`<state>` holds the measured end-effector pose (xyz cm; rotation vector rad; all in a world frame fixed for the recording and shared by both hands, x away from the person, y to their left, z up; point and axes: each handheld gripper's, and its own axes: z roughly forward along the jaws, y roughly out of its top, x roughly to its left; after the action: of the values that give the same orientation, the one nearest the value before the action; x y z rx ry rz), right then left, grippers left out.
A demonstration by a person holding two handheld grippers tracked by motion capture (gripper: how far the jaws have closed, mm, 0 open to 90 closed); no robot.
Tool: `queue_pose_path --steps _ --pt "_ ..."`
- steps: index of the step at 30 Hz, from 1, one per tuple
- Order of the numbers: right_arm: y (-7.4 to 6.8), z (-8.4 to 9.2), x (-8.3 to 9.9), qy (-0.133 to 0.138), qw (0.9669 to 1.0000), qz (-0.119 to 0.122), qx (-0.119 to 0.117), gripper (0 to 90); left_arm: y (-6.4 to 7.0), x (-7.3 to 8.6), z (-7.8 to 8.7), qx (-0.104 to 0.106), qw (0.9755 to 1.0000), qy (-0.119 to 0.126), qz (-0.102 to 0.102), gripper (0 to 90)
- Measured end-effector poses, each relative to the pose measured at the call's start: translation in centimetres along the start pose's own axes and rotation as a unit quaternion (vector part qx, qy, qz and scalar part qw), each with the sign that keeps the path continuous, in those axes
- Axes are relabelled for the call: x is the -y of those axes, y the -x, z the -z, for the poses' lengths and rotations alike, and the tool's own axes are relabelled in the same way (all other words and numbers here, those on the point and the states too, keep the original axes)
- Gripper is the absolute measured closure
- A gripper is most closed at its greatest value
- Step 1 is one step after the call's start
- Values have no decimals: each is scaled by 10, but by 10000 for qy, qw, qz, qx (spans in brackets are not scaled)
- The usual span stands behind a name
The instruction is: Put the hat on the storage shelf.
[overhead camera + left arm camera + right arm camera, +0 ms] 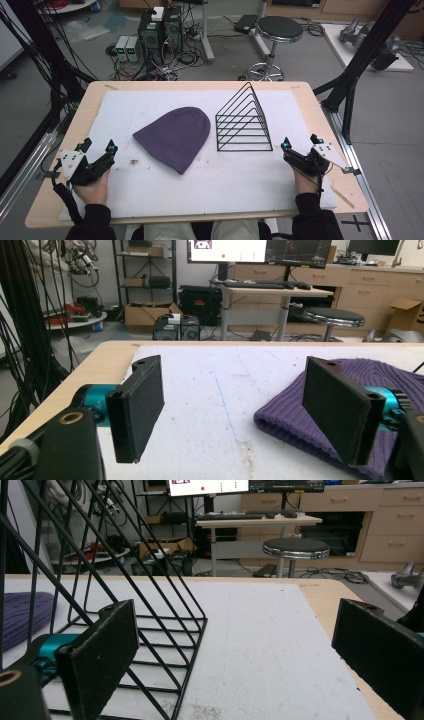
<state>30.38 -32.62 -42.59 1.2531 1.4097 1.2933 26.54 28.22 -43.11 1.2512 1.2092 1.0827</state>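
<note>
A purple knit beanie (175,137) lies flat on the white mat (150,105), left of centre. To its right stands a black wire rack (243,121) with a sloped front. My left gripper (98,146) rests open near the mat's left edge, well left of the beanie. In the left gripper view the beanie (295,412) lies behind the right jaw, and nothing is between the pads. My right gripper (301,142) is open near the right edge, just right of the rack. In the right gripper view the rack (125,600) rises behind the left jaw, with an empty gap.
The mat covers a wooden table (320,115). A black frame post (360,55) stands at the right rear corner and cables hang at the left. A stool (278,30) and computers (160,30) sit on the floor beyond the far edge.
</note>
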Motion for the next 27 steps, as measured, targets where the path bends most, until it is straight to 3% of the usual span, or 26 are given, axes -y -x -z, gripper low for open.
queue_pose_path --steps 13,23,27 --pt "1 1 0 10 10000 -7 -6 41 1 -1 1 53 9999 83 23 242" --pt "1 1 0 14 10000 -5 -50 41 7 -16 0 140 9998 36 -149 233" --pt "0 1 1 -41 10000 20 -64 41 13 -26 -1 171 9990 25 -419 233"
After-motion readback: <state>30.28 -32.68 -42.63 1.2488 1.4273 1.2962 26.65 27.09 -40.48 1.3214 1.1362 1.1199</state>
